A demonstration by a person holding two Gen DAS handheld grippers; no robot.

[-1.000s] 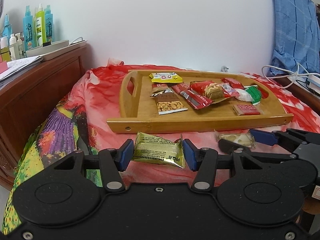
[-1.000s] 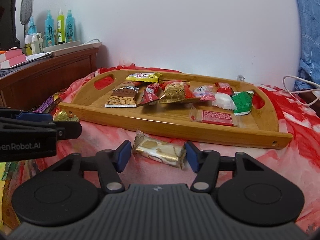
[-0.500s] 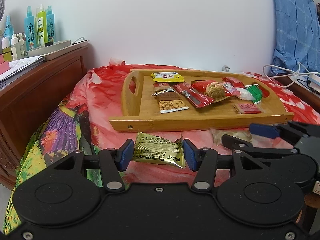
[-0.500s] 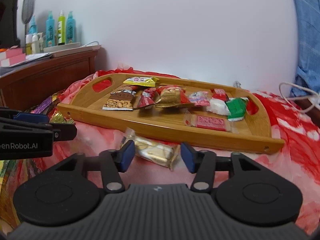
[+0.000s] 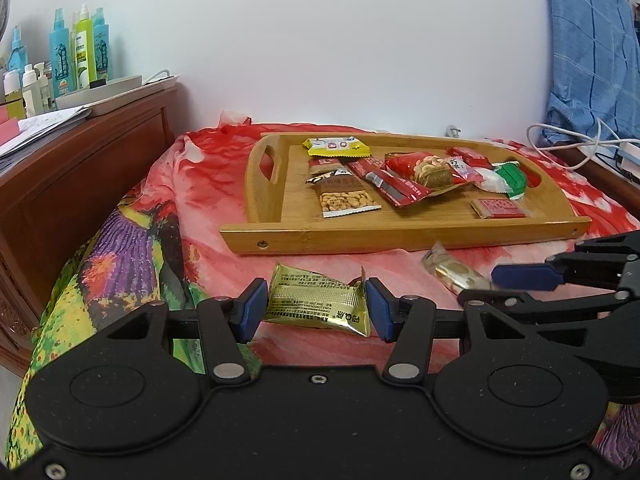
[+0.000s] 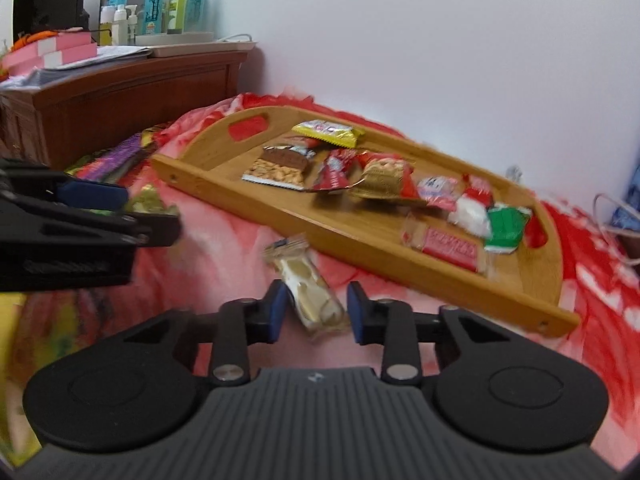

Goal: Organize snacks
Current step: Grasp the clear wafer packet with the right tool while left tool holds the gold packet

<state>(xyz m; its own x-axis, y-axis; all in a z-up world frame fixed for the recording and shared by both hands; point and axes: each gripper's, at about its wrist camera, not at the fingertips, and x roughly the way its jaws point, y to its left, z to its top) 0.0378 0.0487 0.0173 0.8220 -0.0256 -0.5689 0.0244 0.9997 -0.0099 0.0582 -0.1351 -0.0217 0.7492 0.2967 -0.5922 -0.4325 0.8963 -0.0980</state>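
Note:
My left gripper [image 5: 316,310] is shut on a gold foil snack packet [image 5: 320,304], held just above the red bedspread; the packet also shows in the right wrist view [image 6: 148,200], in the left gripper [image 6: 132,210]. My right gripper [image 6: 316,312] is closing on a cream-and-gold wafer packet [image 6: 312,292], which lies lengthwise between the blue pads with both pads at its sides. From the left wrist view that packet [image 5: 448,268] runs into the right gripper [image 5: 496,288]. Beyond both stands a wooden tray [image 5: 400,236] [image 6: 360,240] holding several snack packets.
A dark wooden dresser [image 5: 80,168] with spray bottles [image 5: 80,52] and papers stands on the left. White cables [image 5: 580,148] and a blue cloth [image 5: 592,60] are at the right. The red floral bedspread [image 5: 200,184] covers the surface.
The right gripper widened, rolled, then closed in around the wafer packet, which earlier lay crosswise and now lies lengthwise between the pads. The left gripper and its gold packet stayed put.

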